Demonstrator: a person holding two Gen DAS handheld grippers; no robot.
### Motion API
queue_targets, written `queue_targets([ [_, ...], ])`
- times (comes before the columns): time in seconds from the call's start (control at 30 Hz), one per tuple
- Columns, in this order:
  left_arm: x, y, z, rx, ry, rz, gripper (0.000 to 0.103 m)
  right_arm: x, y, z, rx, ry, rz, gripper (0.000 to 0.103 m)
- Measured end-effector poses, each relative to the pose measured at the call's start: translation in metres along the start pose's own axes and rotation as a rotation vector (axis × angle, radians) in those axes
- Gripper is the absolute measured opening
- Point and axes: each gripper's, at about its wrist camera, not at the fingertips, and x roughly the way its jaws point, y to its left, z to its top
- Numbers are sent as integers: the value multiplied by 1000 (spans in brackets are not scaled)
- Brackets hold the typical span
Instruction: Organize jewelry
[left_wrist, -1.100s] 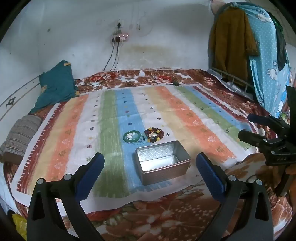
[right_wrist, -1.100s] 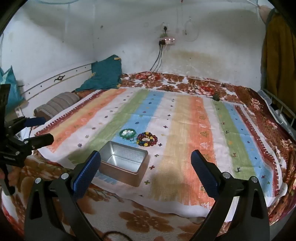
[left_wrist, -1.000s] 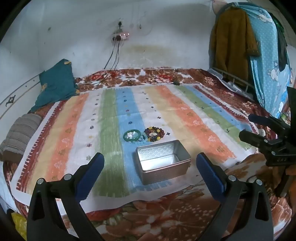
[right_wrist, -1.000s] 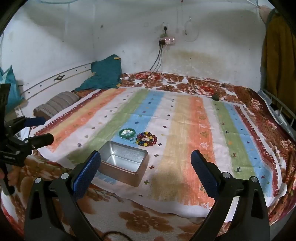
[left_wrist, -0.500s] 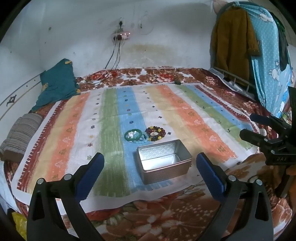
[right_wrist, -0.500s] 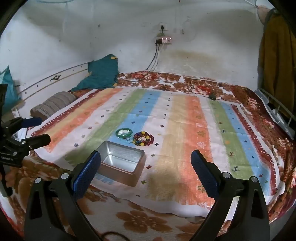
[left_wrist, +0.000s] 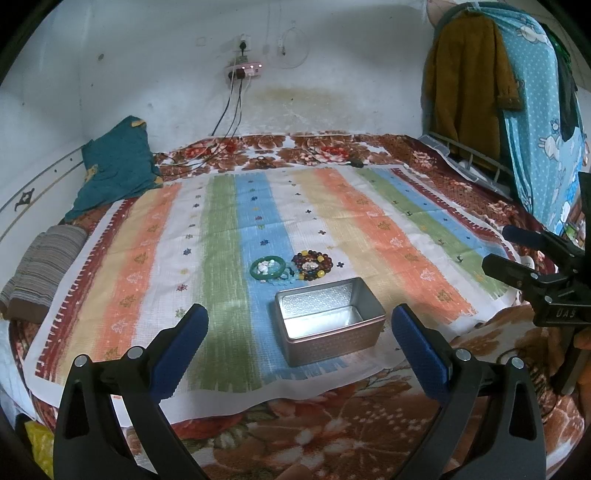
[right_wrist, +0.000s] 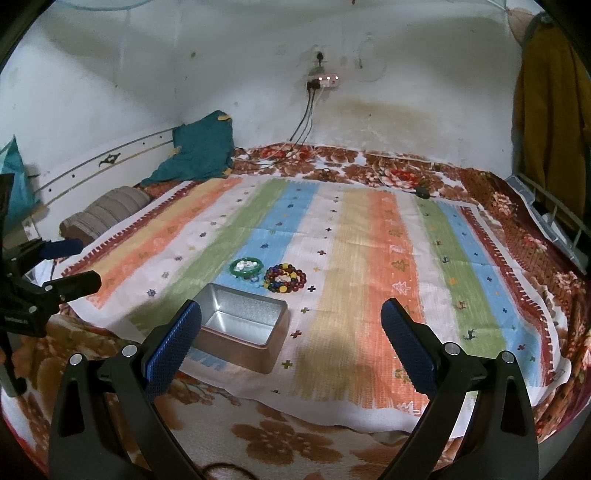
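An open silver tin box (left_wrist: 328, 325) (right_wrist: 242, 332) stands on the striped cloth (left_wrist: 166, 258) (right_wrist: 369, 258) near its front edge. Just behind it lie a green bangle (left_wrist: 268, 268) (right_wrist: 246, 266) with small white pieces inside it and a multicoloured bead bracelet (left_wrist: 312, 264) (right_wrist: 285, 278). My left gripper (left_wrist: 299, 328) is open and empty, low in front of the box. My right gripper (right_wrist: 291, 325) is open and empty, right of the box; it also shows at the right edge of the left wrist view (left_wrist: 524, 254).
A teal cushion (left_wrist: 118, 166) and a striped folded cloth (left_wrist: 44, 258) lie at the left. Cables (left_wrist: 229, 122) hang from a wall socket. Clothes (left_wrist: 472, 85) hang at the right above a rack. A floral blanket (right_wrist: 295, 435) covers the bed.
Both grippers have moved slightly forward and the views have shifted a little; box and jewelry have not moved. Both grippers stay open.
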Motion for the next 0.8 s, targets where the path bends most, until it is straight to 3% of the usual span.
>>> queue_targets([
  [0.8, 3, 1, -4, -7, 2, 10, 97, 5, 1, 0, -3, 16, 10, 99],
])
